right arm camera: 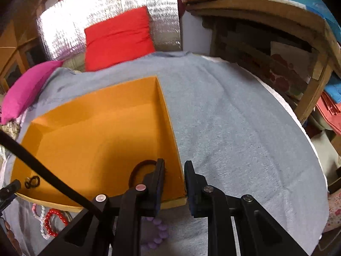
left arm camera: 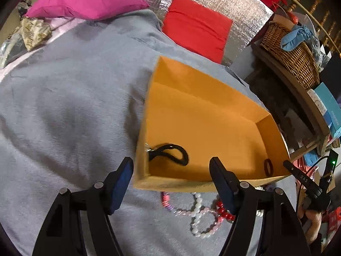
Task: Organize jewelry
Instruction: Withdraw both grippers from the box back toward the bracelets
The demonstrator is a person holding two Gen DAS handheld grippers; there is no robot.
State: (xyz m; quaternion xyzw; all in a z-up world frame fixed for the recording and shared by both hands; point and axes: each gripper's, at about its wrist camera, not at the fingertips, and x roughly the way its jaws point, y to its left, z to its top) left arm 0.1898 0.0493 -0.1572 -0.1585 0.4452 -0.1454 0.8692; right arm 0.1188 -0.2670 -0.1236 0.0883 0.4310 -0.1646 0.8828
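An open orange box (left arm camera: 204,115) (right arm camera: 96,128) lies on a grey towel. Inside it are a black cord loop (left arm camera: 170,152) (right arm camera: 32,181) near one corner and a dark brown hair tie (left arm camera: 268,167) (right arm camera: 140,168) near another. Bead bracelets lie on the towel in front of the box: white pearls (left arm camera: 197,215), pink beads (left arm camera: 168,202), red beads (left arm camera: 222,210) (right arm camera: 54,219) and a purple bracelet (right arm camera: 156,232). My left gripper (left arm camera: 171,170) is open and empty above the box's near wall. My right gripper (right arm camera: 174,168) is open and empty, straddling the box's right wall.
A pink pillow (left arm camera: 85,0) and a red pillow (left arm camera: 196,27) lie at the back against silver foil. A wooden shelf (right arm camera: 298,25) with a wicker basket (left arm camera: 292,51) stands at the right. The grey towel (right arm camera: 234,117) spreads right of the box.
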